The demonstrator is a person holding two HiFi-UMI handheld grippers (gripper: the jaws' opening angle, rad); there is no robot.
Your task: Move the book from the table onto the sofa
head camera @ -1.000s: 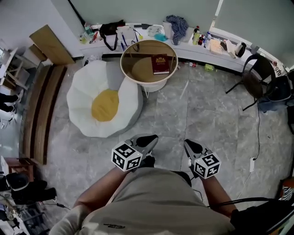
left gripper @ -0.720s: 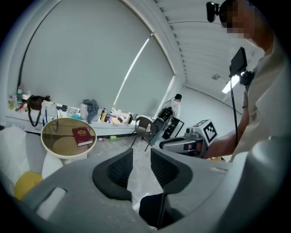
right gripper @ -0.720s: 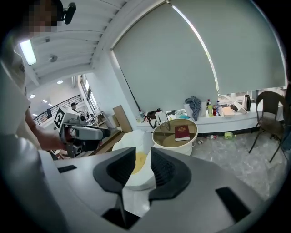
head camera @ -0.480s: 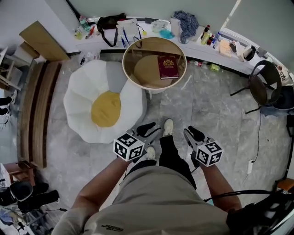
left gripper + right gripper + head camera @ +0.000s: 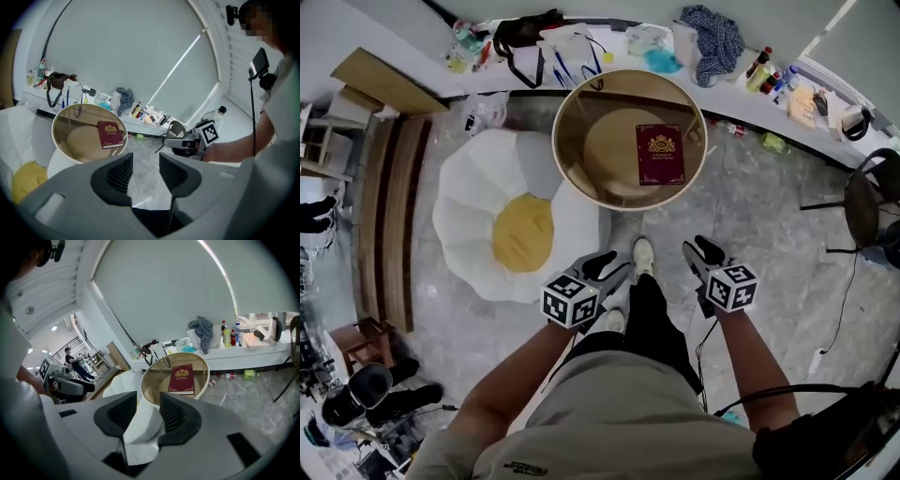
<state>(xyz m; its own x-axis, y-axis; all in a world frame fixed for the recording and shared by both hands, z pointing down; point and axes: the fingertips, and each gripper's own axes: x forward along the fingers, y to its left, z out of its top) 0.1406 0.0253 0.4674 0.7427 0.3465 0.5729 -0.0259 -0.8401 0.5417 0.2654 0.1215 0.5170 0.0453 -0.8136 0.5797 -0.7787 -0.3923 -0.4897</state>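
A dark red book lies on the round glass-topped table, right of its middle. The sofa, a white egg-shaped beanbag with a yellow centre, lies on the floor left of the table. My left gripper and right gripper hang side by side over the floor, short of the table and pointing toward it. The jaws of both are opening and nothing is pinched in either. The left gripper faces the book from afar. Beyond the right gripper the book lies flat.
A wall ledge behind the table carries bottles, a bag and a blue cloth. A black chair stands at the right, a wooden bench at the left. The person's leg and white shoe are between the grippers.
The person has stepped toward the table, so book and table are nearer. Both grippers have moved forward, and their jaws have gone from shut to apart.
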